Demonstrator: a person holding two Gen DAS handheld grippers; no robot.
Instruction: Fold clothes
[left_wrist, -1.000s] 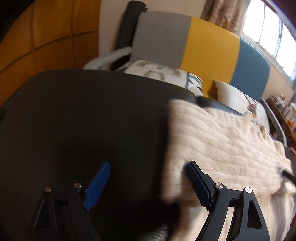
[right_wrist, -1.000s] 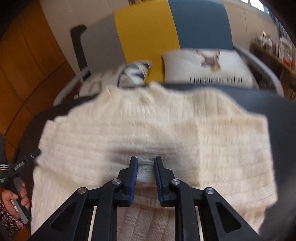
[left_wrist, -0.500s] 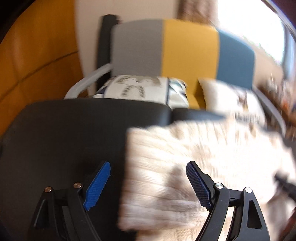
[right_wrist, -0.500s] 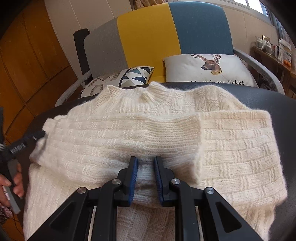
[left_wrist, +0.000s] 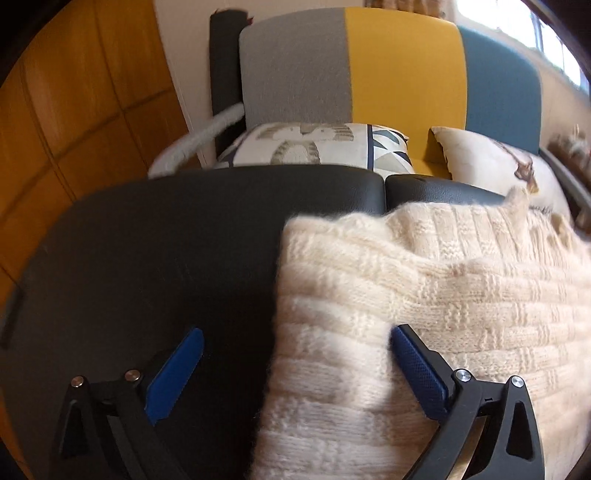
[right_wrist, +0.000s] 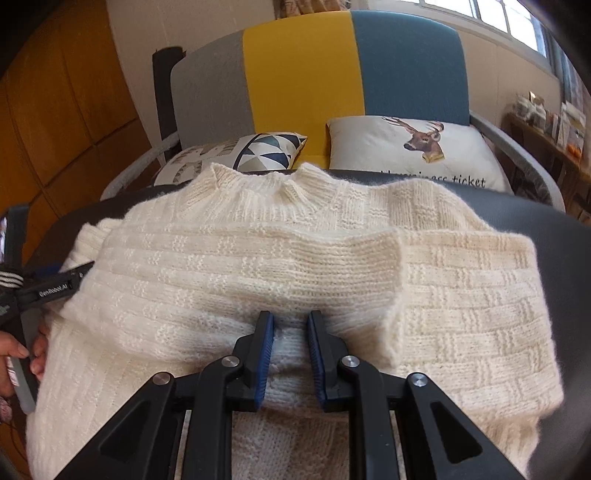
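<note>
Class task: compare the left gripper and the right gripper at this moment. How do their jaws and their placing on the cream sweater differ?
The left gripper stands wide open; the right gripper is nearly shut, pinching a fold. The left straddles the cream sweater at its side edge, one finger over the black table; the right sits mid-sweater. Both have blue pads.

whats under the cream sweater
The cream sweater lies on a black padded surface, bare to its left and right. Whether anything else sits beneath the knit is hidden.

Bare dark table (left_wrist: 147, 258) left of the sweater (left_wrist: 424, 314); cushions (right_wrist: 413, 147) crowd the far edge
</note>
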